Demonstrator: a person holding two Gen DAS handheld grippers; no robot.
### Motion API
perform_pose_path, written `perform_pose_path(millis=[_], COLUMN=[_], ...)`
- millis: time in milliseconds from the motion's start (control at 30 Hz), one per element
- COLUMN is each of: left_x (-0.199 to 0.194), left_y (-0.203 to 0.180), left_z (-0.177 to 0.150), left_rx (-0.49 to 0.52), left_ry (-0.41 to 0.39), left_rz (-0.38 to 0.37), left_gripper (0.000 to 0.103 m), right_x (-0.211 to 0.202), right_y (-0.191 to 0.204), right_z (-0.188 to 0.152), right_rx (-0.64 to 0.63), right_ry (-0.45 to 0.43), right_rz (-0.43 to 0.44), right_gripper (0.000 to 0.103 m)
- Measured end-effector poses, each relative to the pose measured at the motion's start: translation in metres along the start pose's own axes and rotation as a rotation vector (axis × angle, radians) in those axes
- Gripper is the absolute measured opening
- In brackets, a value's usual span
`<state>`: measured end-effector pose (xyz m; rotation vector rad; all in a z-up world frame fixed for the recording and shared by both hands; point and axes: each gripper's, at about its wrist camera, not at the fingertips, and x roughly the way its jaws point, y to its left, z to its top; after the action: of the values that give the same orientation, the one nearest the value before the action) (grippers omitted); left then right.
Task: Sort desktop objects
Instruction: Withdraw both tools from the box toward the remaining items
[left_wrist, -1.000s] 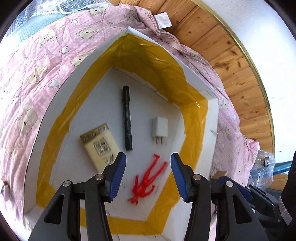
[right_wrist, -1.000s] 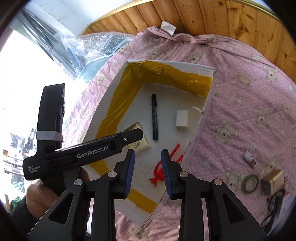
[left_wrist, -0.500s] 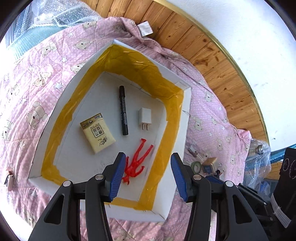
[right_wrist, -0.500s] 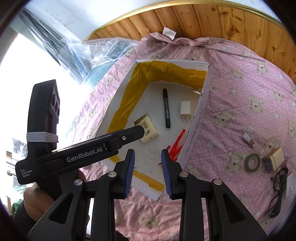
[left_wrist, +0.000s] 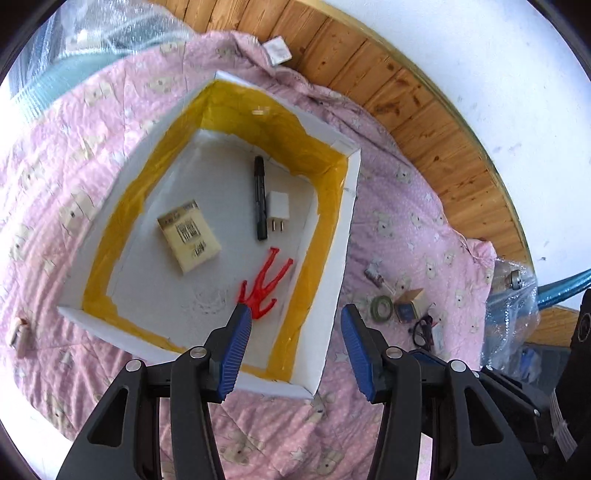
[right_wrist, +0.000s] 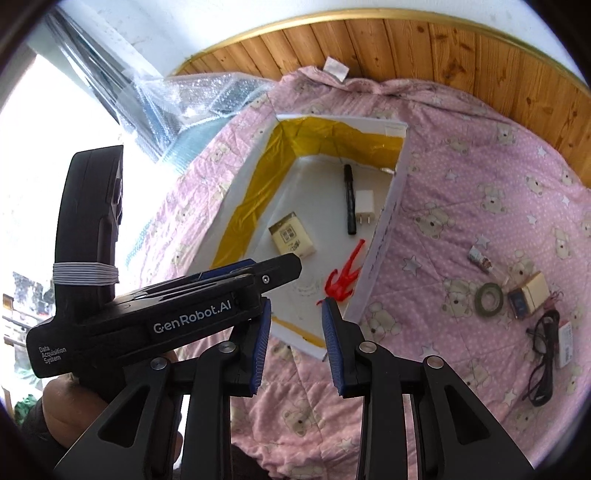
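Left wrist, tongs: my left gripper (left_wrist: 295, 345) stands wide apart and holds nothing, poised above the near right corner of the white box (left_wrist: 334, 280).
Left wrist, box contents: I see a black marker (left_wrist: 259, 197), a white charger (left_wrist: 277, 212), a tan packet (left_wrist: 189, 236) and a red figure (left_wrist: 264, 286) lying on the box floor.
Left wrist, loose things: a tape roll (left_wrist: 382, 305), a small box (left_wrist: 409, 307) and a little bottle (left_wrist: 373, 276) lie on the pink quilt (left_wrist: 406, 229), outside the box to the right.
Left wrist, risk: I judge that reaching right from here could clip the box wall and shove the box over the soft quilt.
Right wrist, tongs: my right gripper (right_wrist: 296, 345) is narrow but not closed, and empty.
Right wrist, crowding: the left gripper body crosses just ahead of it, so I fear the two tools could knock together.
Right wrist, targets: the tape roll, small box, glasses (right_wrist: 545, 363) and a white card (right_wrist: 565, 343) huddle close together; I judge a narrow jaw could nudge a neighbour or snag the glasses.
Right wrist, surface: the quilt gives under pressure, so a thin item may sink and slip.
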<state>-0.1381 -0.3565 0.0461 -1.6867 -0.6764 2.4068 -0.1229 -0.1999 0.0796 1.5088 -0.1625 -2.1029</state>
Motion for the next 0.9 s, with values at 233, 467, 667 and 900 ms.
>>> perform_pose_path(millis=[233,467,667,900], left_x=[-0.006,0.002,0.002,0.005], left_y=[-0.007,-0.021,-0.027,-0.026], left_z=[0.002,-0.003,-0.007,-0.009], left_rx=[0.017,0.032,0.046,0.038], left_ry=[-0.002,0.019,0.023,0.026], left_rz=[0.016,0.038,0.045,0.052], left_gripper=[0.052,0.052,0.052,0.052], right_x=[-0.002,-0.009,-0.009,-0.003], right_y=[-0.007,-0.018,-0.027,-0.026], right_z=[-0.007,-0.015,-0.026,-0.034], right_rx=[0.028,0.028,0.032,0.011], right_ry=[-0.005,-0.040,-0.040,-0.024], right_rz=[0.018,-0.010,-0.033,-0.037], right_gripper=[0.033,0.033,0.033,0.033])
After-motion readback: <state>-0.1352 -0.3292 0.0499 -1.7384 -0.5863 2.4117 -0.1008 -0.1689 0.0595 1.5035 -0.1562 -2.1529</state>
